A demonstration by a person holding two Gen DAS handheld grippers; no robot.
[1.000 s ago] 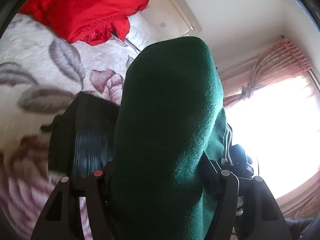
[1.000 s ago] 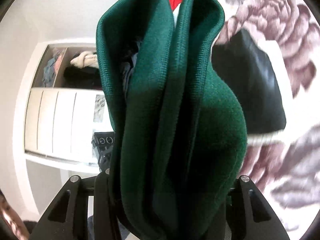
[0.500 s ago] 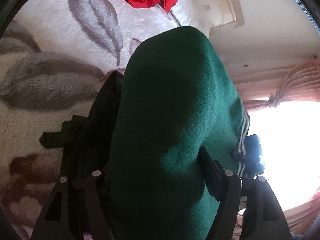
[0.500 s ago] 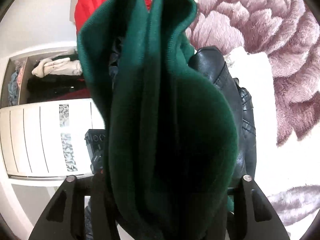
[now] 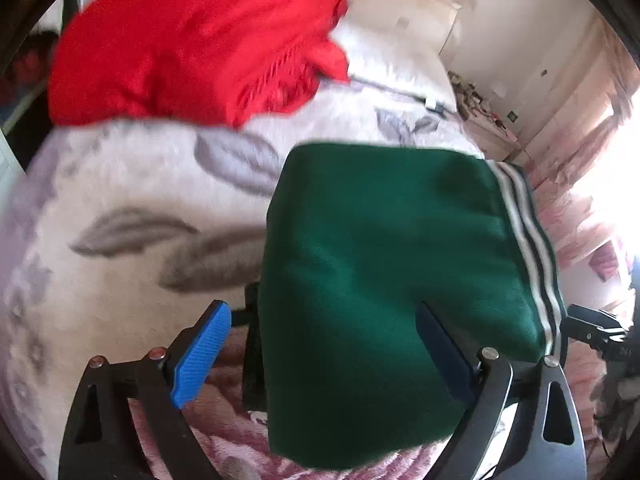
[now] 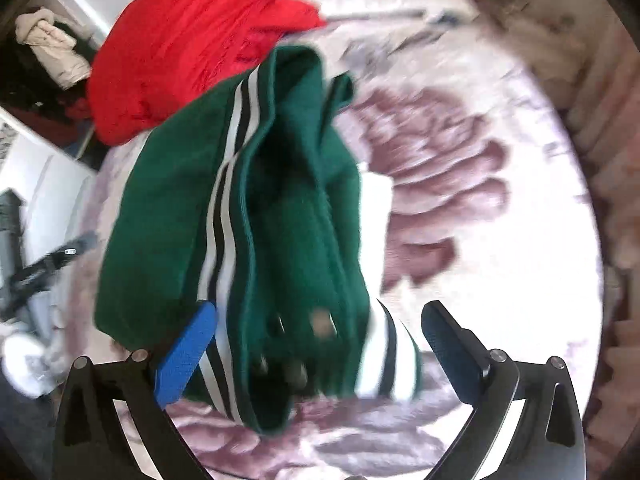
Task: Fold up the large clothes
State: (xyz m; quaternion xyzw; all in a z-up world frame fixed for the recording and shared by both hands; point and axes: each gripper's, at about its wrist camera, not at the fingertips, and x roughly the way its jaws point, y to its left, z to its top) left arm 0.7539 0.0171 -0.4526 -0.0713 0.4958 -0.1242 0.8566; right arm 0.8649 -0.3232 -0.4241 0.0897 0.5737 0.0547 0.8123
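A folded dark green jacket with white and black stripes lies on the floral bedspread, on top of a black garment whose edge shows at its left. My left gripper is open, its blue pads apart around the jacket's near edge. In the right wrist view the green jacket lies in a bundle, buttons and striped cuff near me. My right gripper is open, jaws spread on either side of the jacket's near end.
A red garment is heaped at the head of the bed; it also shows in the right wrist view. A white pillow lies beside it. Pink curtains and a bright window are at right. A wardrobe stands left of the bed.
Both grippers were shut on the green jacket and held it up. They have lowered it onto the black garment on the bed and opened, letting it go.
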